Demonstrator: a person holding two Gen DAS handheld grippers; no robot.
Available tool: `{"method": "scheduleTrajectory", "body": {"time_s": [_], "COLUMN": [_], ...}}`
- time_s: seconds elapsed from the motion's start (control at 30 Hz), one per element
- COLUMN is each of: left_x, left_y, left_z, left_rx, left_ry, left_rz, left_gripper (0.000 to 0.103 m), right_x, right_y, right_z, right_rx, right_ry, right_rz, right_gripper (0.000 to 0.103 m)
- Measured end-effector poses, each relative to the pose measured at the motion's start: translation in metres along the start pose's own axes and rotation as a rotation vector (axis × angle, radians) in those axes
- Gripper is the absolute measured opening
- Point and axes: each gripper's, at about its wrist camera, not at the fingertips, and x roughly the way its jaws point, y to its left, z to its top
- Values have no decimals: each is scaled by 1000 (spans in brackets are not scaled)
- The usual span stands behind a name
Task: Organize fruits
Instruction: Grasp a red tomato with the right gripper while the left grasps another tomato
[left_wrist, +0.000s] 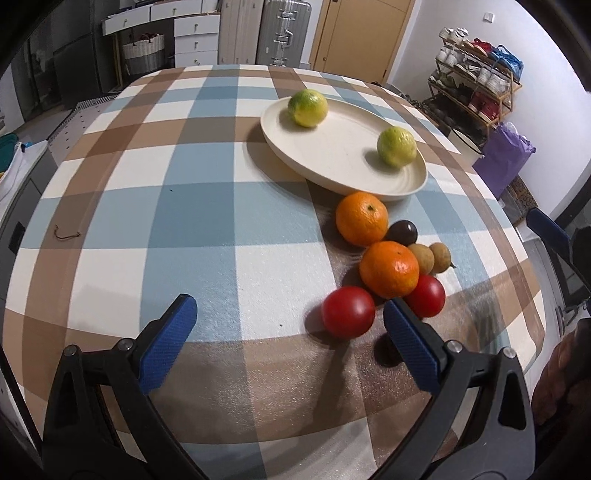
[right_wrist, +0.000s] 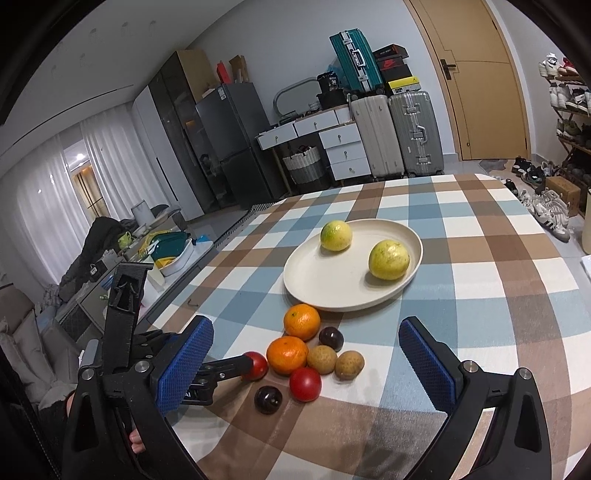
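On the round cream plate (right_wrist: 295, 280) near the middle of the table, two yellow-green citrus fruits (right_wrist: 335, 235) already sit well apart, one toward the far rim and one toward the right side, so part of your sorting looks done. Just in front of the plate lies the loose cluster you have yet to deal with: two orange mandarins (left_wrist: 362, 218), the farther one almost touching the plate's near rim, two red tomatoes (left_wrist: 347, 312), two tan-brown longan-like fruits (right_wrist: 321, 359) side by side, and two dark purple round fruits (right_wrist: 331, 338), one between the mandarins and one at the near edge of the pile. All eight rest on the checked blue, brown and white tablecloth (left_wrist: 184, 221), most of them touching a neighbour. Your left gripper (left_wrist: 290, 328) is spread wide and empty, its right blue pad just beside the nearer tomato, close enough that I judge that tomato to be the likely next pick. Your right gripper (right_wrist: 306, 352) is also spread wide with nothing between its pads, hanging above the near side of the cluster. Roughly a fifth of the fruit is plated; the crowding may make a clean grasp awkward
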Motion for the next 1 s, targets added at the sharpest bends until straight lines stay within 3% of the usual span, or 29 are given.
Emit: {"method": "scheduleTrajectory", "body": {"time_s": [0.07, 0.2, 0.27, 0.33, 0.37, 0.5, 1.0], "left_x": [1, 3, 5, 5, 6, 6, -22], "left_y": [-1, -2, -2, -6, -7, -9, 3], "left_z": [0, -1, -1, -2, -2, -3, -6], "left_rx": [3, 5, 2, 20, 28, 35, 22], "left_ry": [0, 8, 22, 24, 25, 27, -25], "left_rz": [-8, -45, -97, -130, -145, -177, -147], "left_gripper": [97, 78, 63, 36, 29, 29, 29], "right_x": [0, 1, 1, 1, 1, 3, 9], "right_y": [1, 1, 1, 2, 2, 0, -5], "right_z": [-1, -2, -2, -3, -4, -8, -32], "right_rx": [-1, -1, -2, -5, -5, 3, 57], "right_ry": [4, 5, 6, 10, 13, 29, 100], "right_rz": [0, 1, 2, 1, 1, 6, 31], "right_gripper": [102, 102, 102, 102, 102, 102, 102]}}
